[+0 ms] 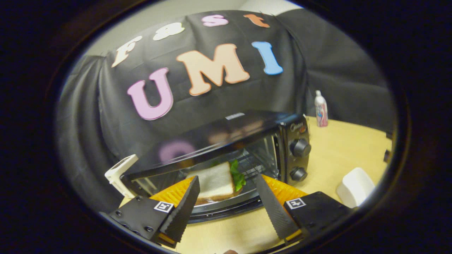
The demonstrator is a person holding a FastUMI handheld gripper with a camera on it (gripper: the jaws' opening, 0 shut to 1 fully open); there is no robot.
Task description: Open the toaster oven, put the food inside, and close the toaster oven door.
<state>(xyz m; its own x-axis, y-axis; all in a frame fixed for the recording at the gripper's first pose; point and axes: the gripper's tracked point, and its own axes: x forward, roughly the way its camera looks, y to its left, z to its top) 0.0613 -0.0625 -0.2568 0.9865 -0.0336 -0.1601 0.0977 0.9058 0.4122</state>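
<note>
A black toaster oven [226, 132] stands on the wooden table with its door [226, 208] dropped open toward me. A sandwich [215, 181] of white bread with green lettuce lies on the rack at the oven's mouth. My gripper [226, 177] is open, its two fingers spread wide just in front of the oven opening. The sandwich sits just beyond and between the fingertips. The left finger overlaps the bread's left edge in the view, and the right finger stands apart from it. I see neither finger pressing on it.
Two black knobs [300, 148] sit on the oven's right panel. A white container [355, 187] stands on the table to the right, a small bottle [320, 109] stands farther back, and a white flat object [120, 173] is at the oven's left corner.
</note>
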